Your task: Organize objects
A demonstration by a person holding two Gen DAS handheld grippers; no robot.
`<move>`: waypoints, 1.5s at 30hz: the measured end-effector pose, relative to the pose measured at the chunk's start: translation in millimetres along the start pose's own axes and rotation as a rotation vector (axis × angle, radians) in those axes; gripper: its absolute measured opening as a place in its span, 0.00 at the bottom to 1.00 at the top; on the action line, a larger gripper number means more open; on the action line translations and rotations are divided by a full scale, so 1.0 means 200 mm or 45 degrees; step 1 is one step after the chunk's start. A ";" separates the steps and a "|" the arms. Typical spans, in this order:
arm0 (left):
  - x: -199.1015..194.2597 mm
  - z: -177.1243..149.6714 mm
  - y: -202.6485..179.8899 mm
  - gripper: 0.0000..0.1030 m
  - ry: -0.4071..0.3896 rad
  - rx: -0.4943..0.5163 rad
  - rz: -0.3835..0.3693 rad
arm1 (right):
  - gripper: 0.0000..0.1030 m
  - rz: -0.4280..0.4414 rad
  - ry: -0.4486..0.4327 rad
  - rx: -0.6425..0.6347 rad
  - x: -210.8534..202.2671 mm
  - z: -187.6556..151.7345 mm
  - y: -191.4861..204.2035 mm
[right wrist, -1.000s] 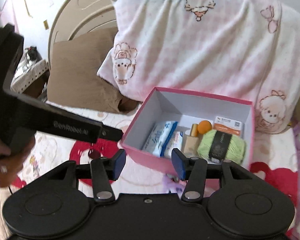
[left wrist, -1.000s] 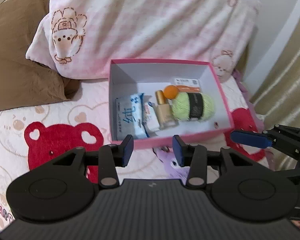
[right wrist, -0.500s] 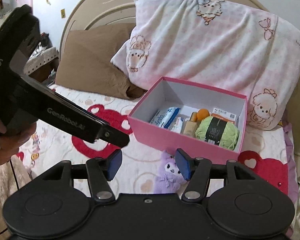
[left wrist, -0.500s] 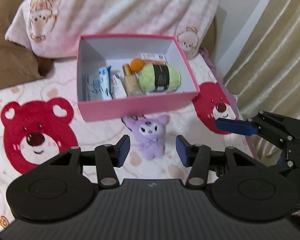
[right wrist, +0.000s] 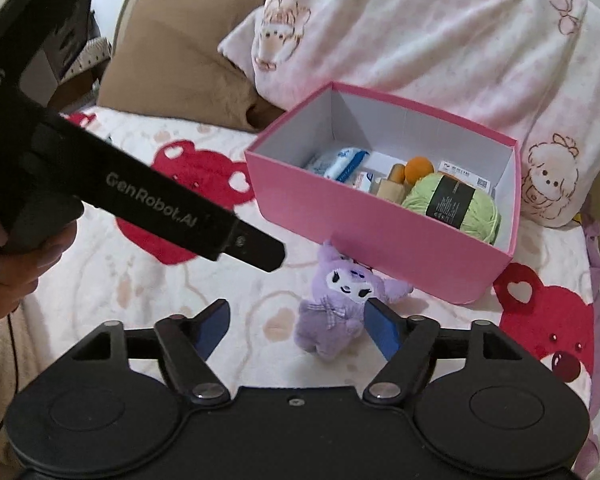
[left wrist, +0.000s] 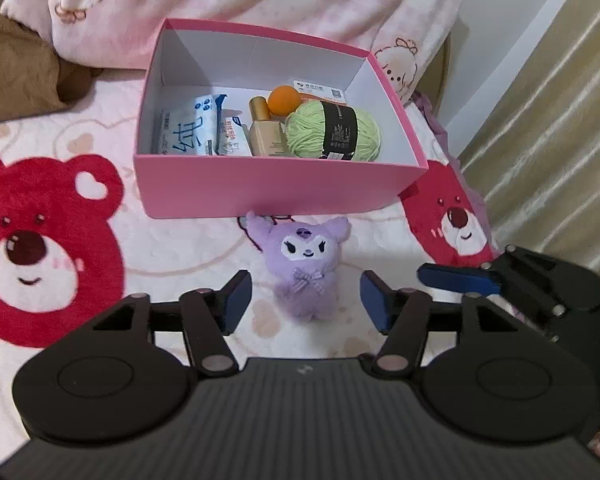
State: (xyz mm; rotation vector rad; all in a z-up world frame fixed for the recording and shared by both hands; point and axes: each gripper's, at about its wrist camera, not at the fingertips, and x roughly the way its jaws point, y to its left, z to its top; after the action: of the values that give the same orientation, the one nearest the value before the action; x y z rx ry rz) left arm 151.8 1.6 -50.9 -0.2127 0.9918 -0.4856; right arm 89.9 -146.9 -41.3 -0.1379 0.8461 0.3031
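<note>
Purple plush toy [left wrist: 305, 270] lay on the bear-print bedspread [left wrist: 52, 240] just before the pink cardboard box [left wrist: 276, 190]; both views had drawn back to reveal it. Left tongs [left wrist: 306, 300] and right tongs [right wrist: 296, 326] stood open, empty, flanking it, suggesting pickup next.

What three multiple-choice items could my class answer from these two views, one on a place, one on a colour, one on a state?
1. Where does the purple plush toy lie?
A. inside the pink box
B. on the bedspread just outside the pink box's near wall
C. on the pillow

2. What colour is the ball of yarn?
A. light green
B. red
C. blue

3. How does the left gripper stand?
A. shut on the toy
B. shut on nothing
C. open, its fingers either side of the toy

Answers: 1 B, it lies on the bedspread before the pink box. 2 A, green under a black band. 3 C, gaps show beside the toy.
</note>
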 end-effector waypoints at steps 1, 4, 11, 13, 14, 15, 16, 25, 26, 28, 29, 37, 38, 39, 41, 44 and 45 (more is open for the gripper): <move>0.02 -0.01 0.01 0.60 -0.008 -0.012 -0.011 | 0.79 -0.009 0.004 0.003 0.02 -0.01 0.00; 0.09 -0.04 0.05 0.65 -0.017 -0.049 -0.048 | 0.83 -0.037 0.003 0.048 0.11 -0.04 -0.01; 0.26 -0.12 0.13 0.84 0.006 -0.085 0.008 | 0.86 -0.140 0.029 0.182 0.33 -0.14 -0.09; 0.32 -0.13 0.17 0.84 0.024 -0.115 0.025 | 0.86 -0.149 0.062 0.192 0.38 -0.16 -0.10; 0.34 -0.14 0.18 0.84 0.029 -0.126 0.028 | 0.86 -0.153 0.065 0.191 0.40 -0.17 -0.10; 0.36 -0.14 0.19 0.84 0.031 -0.127 0.027 | 0.86 -0.158 0.065 0.189 0.41 -0.18 -0.09; 0.38 -0.15 0.19 0.84 0.036 -0.130 0.029 | 0.86 -0.160 0.065 0.183 0.43 -0.18 -0.10; 0.47 -0.17 0.21 0.82 0.026 -0.141 -0.013 | 0.86 -0.167 0.045 0.262 0.52 -0.22 -0.08; 0.48 -0.17 0.20 0.82 0.025 -0.135 -0.007 | 0.85 -0.151 0.047 0.278 0.52 -0.22 -0.08; 0.49 -0.18 0.19 0.82 0.018 -0.118 0.022 | 0.85 -0.114 0.050 0.315 0.53 -0.22 -0.10; 0.50 -0.18 0.19 0.82 0.016 -0.113 0.028 | 0.85 -0.108 0.046 0.331 0.53 -0.23 -0.11; 0.53 -0.20 0.19 0.73 -0.026 -0.119 -0.036 | 0.59 -0.093 0.027 0.380 0.53 -0.24 -0.13; 0.53 -0.20 0.19 0.70 -0.036 -0.115 -0.050 | 0.52 -0.108 0.012 0.373 0.53 -0.24 -0.12; 0.53 -0.21 0.19 0.65 -0.052 -0.112 -0.072 | 0.51 -0.118 -0.012 0.365 0.51 -0.24 -0.12; 0.52 -0.21 0.19 0.56 -0.072 -0.127 -0.125 | 0.49 -0.140 -0.022 0.346 0.50 -0.23 -0.10; 0.51 -0.21 0.19 0.46 -0.082 -0.131 -0.184 | 0.47 -0.143 -0.024 0.333 0.49 -0.23 -0.09; 0.50 -0.21 0.19 0.45 -0.079 -0.133 -0.187 | 0.47 -0.136 -0.022 0.328 0.48 -0.22 -0.10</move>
State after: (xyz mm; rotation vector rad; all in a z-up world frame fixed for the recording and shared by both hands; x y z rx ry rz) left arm 172.6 -12.8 -163.6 -0.3944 0.9454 -0.5586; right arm 123.9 -155.7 -143.5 0.0599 0.8500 0.0930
